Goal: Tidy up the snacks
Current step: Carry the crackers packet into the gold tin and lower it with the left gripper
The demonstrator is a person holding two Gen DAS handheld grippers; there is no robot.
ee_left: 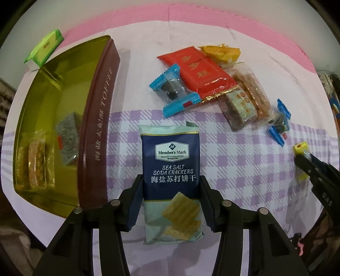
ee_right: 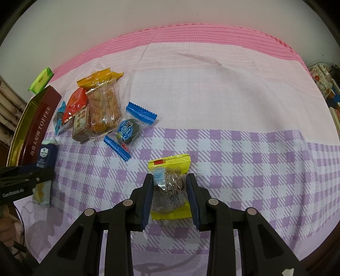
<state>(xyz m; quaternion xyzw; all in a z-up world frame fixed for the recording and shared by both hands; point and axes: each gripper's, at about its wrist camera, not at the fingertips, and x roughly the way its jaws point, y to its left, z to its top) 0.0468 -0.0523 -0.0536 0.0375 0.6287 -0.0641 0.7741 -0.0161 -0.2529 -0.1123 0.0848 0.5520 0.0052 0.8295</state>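
Checked cloth lies bare right of the toffee tin [ee_left: 99, 118]. Left tool [ee_left: 171, 203] grips the soda cracker pack [ee_left: 171, 169] beside the tin wall; right tool [ee_right: 170, 199] clamps a yellow-wrapped snack [ee_right: 170, 186].

A cloth covers the surface, with a pink ribbed band [ee_right: 191, 36] along its far edge, a pale pink gridded panel [ee_right: 212, 89] in the middle and a lilac-and-white checked section [ee_right: 255, 169] nearest the cameras. Behind it rises a plain off-white wall [ee_right: 148, 14], and blurred, colourful clutter [ee_right: 325, 85] sits past the cloth's right edge
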